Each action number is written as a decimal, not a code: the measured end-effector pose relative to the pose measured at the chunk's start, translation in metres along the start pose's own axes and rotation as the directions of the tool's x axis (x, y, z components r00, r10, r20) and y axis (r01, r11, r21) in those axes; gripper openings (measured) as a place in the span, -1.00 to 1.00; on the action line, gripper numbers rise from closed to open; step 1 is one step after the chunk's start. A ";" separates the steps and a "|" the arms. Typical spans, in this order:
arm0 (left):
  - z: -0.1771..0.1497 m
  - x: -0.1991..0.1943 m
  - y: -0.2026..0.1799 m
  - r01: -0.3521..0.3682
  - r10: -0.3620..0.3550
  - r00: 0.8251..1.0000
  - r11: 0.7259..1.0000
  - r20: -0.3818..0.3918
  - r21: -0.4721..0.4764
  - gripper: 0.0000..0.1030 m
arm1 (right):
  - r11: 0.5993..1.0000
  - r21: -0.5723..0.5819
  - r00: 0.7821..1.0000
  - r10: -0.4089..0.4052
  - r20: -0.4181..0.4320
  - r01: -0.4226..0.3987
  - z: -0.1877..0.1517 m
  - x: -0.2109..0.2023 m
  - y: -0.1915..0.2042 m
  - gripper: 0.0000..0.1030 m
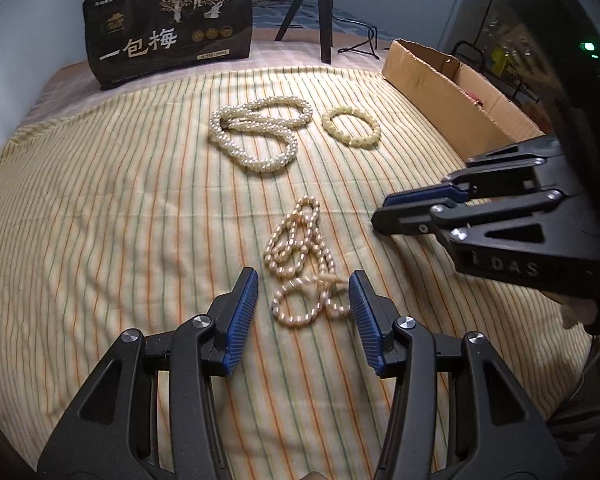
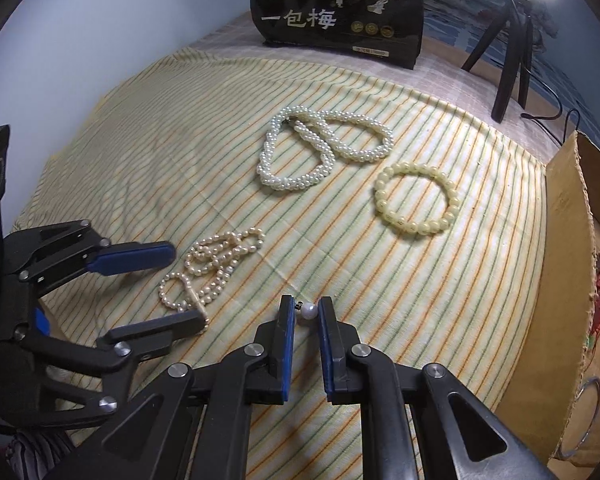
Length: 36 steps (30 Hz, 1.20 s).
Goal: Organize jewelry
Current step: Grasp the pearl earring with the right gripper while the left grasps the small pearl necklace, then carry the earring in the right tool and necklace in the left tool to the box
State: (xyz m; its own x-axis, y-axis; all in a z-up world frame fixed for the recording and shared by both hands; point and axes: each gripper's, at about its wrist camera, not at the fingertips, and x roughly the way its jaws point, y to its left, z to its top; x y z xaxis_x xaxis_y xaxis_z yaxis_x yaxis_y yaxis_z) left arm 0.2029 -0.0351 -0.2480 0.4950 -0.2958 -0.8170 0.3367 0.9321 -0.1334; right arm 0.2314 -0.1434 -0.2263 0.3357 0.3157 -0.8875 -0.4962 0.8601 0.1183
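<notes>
Striped cloth (image 2: pixel 440 300) carrying a white pearl necklace (image 2: pixel 324 148), a pinkish necklace (image 1: pixel 300 260) between the left gripper's (image 1: pixel 304 300) parted fingers, and a pearl earring (image 2: pixel 309 311) clamped in the right gripper's (image 2: pixel 306 312) fingers.

Both wrist views look steeply down, close over the striped cloth (image 1: pixel 100 220) — sharing the jewelry laid there

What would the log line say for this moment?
left gripper: open over pink pearl strand | right gripper: shut on pearl earring
</notes>
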 end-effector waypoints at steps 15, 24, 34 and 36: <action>0.015 0.015 0.014 -0.027 0.029 0.999 0.997 0.024 -0.076 -0.83 | 0.999 0.035 1.000 -0.006 0.010 0.005 -0.006 -0.004 -0.011 -0.82; 0.019 -0.013 0.008 -0.041 0.047 0.996 0.996 0.074 -0.079 -0.90 | 0.999 0.046 0.998 -0.008 0.056 0.005 -0.012 -0.028 -0.009 -0.82; 0.019 -0.049 0.001 -0.044 0.052 0.992 0.997 0.119 -0.064 -0.90 | 0.997 0.075 0.992 -0.016 0.126 0.007 -0.022 -0.072 -0.014 -0.82; 0.019 -0.056 0.000 -0.037 0.045 0.990 0.997 0.130 -0.067 -0.90 | 0.996 0.086 0.990 -0.017 0.141 0.005 -0.025 -0.081 -0.016 -0.82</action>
State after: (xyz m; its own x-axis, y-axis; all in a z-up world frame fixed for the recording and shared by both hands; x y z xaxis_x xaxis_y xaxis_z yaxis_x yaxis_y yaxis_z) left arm 0.1902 -0.0223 -0.1914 0.6097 -0.2781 -0.7423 0.2637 0.9542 -0.1409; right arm 0.1922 -0.1932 -0.1680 0.4539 0.3546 -0.8175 -0.4236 0.8930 0.1521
